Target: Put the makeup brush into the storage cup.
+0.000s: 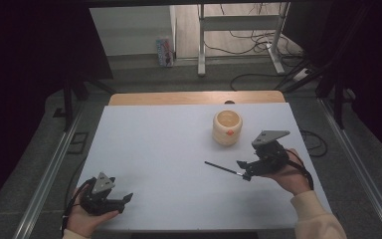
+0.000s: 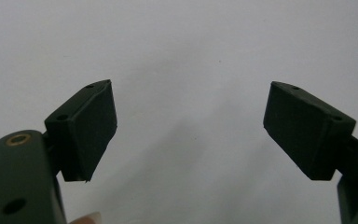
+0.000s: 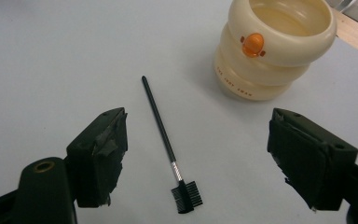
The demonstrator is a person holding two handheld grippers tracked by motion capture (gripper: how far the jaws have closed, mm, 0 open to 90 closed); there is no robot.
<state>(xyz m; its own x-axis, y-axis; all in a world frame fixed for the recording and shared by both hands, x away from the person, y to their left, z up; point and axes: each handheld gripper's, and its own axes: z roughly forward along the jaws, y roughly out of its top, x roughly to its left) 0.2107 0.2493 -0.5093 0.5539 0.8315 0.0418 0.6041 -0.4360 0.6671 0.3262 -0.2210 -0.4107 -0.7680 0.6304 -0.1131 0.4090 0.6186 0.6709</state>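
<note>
Both grippers, the left gripper and the right gripper, are black with grey three-cornered top plates, blocky screw-holed jaws and trailing black cables, and the right arm wears a cream sleeve

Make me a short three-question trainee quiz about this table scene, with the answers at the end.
1. True or false: the right gripper is shut on the brush.
2. Which end of the brush lies nearer the right gripper: A, the comb head; B, the handle tip?
3. What stands on the table beyond the brush?

Key
1. False: its jaws are open, and the brush lies on the table between them.
2. A.
3. A cream ribbed cup with an orange mark on its side, upright and apart from the brush. The left gripper is open too, near the table's front edge.
</note>
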